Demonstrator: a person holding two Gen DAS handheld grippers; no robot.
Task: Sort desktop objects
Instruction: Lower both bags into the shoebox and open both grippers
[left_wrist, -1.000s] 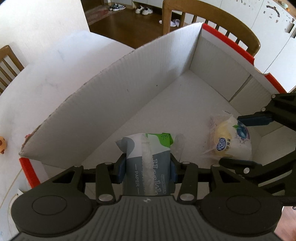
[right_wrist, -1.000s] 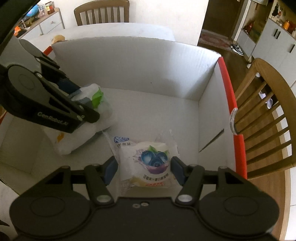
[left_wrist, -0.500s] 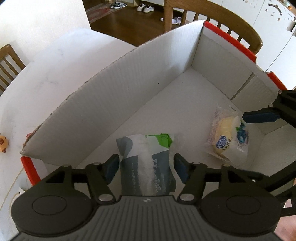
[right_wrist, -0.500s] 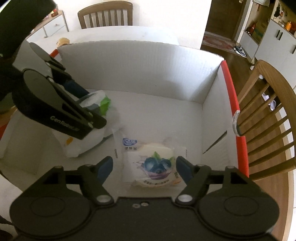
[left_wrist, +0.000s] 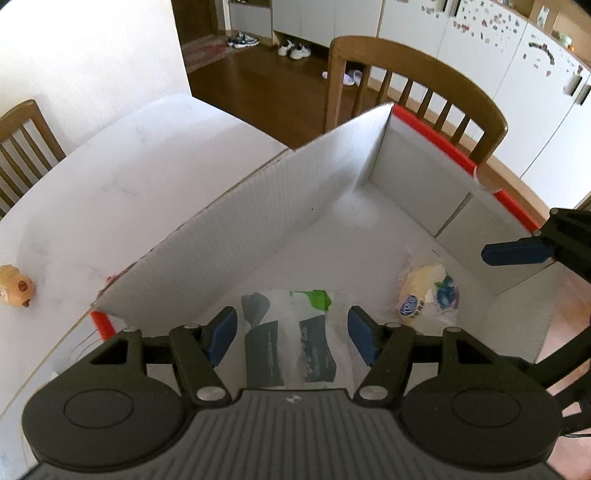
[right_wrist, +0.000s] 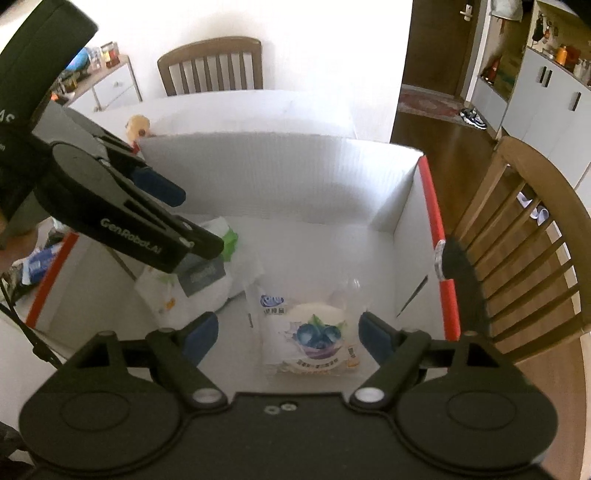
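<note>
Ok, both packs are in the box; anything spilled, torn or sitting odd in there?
Nothing stands out. The tissue pack and the blueberry bread pack lie flat, apart, on the floor of the white box, both wrappers intact as far as visible. Nothing spilled.

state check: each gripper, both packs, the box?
left gripper: open, clear of the pack below it
right gripper: jaws opening, nothing gripped
tissue pack: lying on the box floor, released
blueberry bread pack: flat on the box floor, released
cardboard box: open-topped, holds both packs
</note>
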